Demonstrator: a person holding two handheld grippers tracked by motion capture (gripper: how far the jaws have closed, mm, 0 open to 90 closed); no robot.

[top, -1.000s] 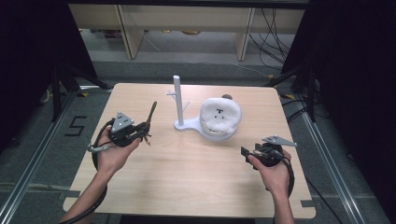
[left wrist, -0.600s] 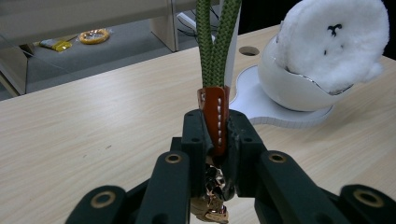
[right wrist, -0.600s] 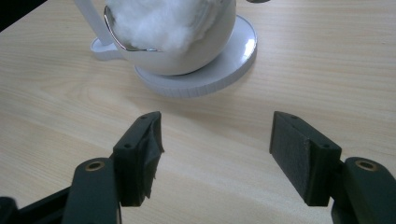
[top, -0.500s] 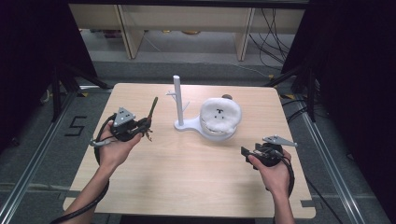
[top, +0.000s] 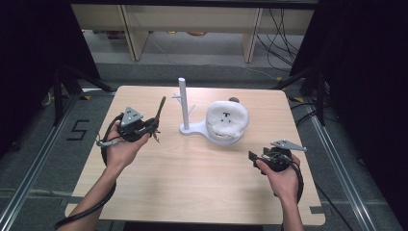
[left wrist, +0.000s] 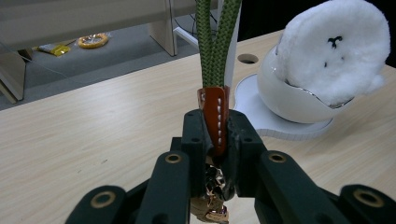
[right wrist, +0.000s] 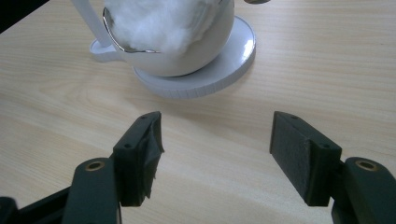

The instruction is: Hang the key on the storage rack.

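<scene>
Two jaws clamp keychain's [left wrist: 214, 122] orange leather tab.

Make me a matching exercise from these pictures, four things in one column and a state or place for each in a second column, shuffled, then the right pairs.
Things:
1. left tool
2. right tool
3. white stand
4. fluffy white ball

States or places:
A. sits in the white bowl
B. jaws wide apart above bare table
C. upright post at the middle of the table
D. clamped on the green cord keychain at its orange leather tab

Pairs: 1-D, 2-B, 3-C, 4-A
</scene>
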